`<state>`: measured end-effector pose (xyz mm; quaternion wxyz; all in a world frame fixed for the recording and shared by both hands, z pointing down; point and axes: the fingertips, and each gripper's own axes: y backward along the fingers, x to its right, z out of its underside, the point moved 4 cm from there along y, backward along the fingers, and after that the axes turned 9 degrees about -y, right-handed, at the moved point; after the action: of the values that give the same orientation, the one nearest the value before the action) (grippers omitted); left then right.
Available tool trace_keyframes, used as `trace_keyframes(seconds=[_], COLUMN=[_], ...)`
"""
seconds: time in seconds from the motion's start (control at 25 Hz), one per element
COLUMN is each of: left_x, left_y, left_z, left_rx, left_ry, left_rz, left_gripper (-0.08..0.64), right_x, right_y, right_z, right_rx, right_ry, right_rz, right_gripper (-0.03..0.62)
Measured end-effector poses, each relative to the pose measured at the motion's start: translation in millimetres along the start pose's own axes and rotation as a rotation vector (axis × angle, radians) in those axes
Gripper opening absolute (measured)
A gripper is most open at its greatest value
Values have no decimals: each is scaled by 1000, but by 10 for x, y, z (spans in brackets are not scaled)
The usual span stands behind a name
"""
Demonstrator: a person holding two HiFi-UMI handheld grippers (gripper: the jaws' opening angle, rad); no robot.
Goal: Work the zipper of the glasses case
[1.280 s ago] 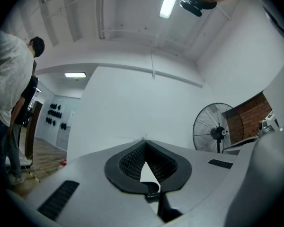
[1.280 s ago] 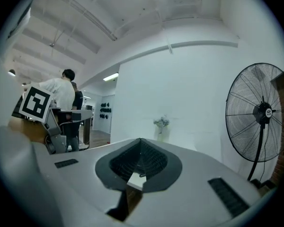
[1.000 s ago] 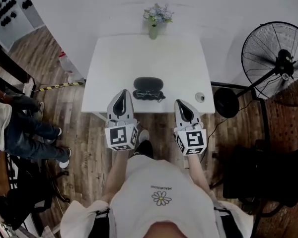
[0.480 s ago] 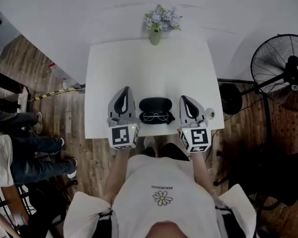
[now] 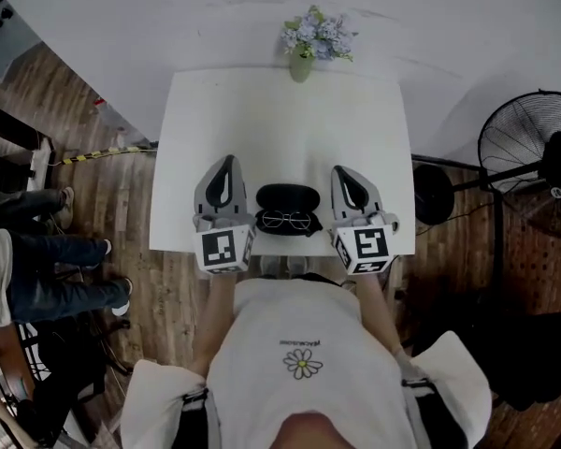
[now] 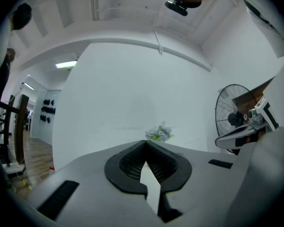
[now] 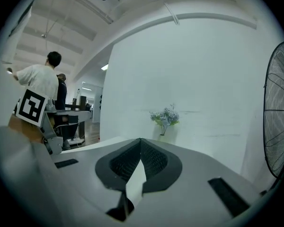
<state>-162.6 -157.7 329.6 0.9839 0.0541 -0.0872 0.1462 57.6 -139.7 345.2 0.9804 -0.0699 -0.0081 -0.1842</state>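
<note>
A black glasses case (image 5: 287, 197) lies open near the front edge of the white table (image 5: 280, 120), with a pair of glasses (image 5: 286, 220) in its near half. My left gripper (image 5: 226, 161) sits just left of the case, its jaws shut and empty. My right gripper (image 5: 340, 171) sits just right of the case, also shut and empty. Neither touches the case. In the left gripper view the left gripper (image 6: 145, 142) points over the table at the wall; the right gripper (image 7: 140, 140) does the same in its own view. Both gripper views miss the case.
A small vase of flowers (image 5: 304, 59) stands at the table's far edge by the white wall. A standing fan (image 5: 533, 157) is on the floor to the right. People (image 5: 28, 260) stand at the left on the wooden floor.
Both grippers have moved forward from the table's front edge to either side of the case. The head view has shifted, so the table sits lower in the picture. Both stay shut.
</note>
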Motion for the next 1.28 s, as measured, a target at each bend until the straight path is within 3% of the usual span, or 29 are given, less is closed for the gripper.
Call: trace_keyframes(seconds=[0.12, 0.28, 0.6, 0.96, 1.04, 1.16, 1.28], left_x=[-32, -33, 251, 735, 780, 875, 1018], left_y=[63, -3, -246, -302, -331, -367, -342], left_z=[44, 29, -151, 440, 584, 830, 1185], left_rx=[-14, -16, 28, -132, -184, -275, -425], left_ry=[39, -3, -96, -213, -225, -249, -299], left_rz=[-60, -45, 133, 498, 564, 680, 876], left_gripper=[14, 14, 14, 24, 97, 126, 133], right_x=[42, 137, 202, 165, 141, 91, 47], right_y=[7, 22, 134, 273, 291, 299, 287], right_z=[30, -15, 28, 267, 310, 428, 598], right_rx=[-13, 13, 47, -3, -19, -59, -109], right_ry=[-11, -11, -32, -96, -96, -94, -115], right_rz=[-22, -22, -11, 4, -5, -27, -42], right_gripper=[8, 8, 8, 8, 8, 8, 8])
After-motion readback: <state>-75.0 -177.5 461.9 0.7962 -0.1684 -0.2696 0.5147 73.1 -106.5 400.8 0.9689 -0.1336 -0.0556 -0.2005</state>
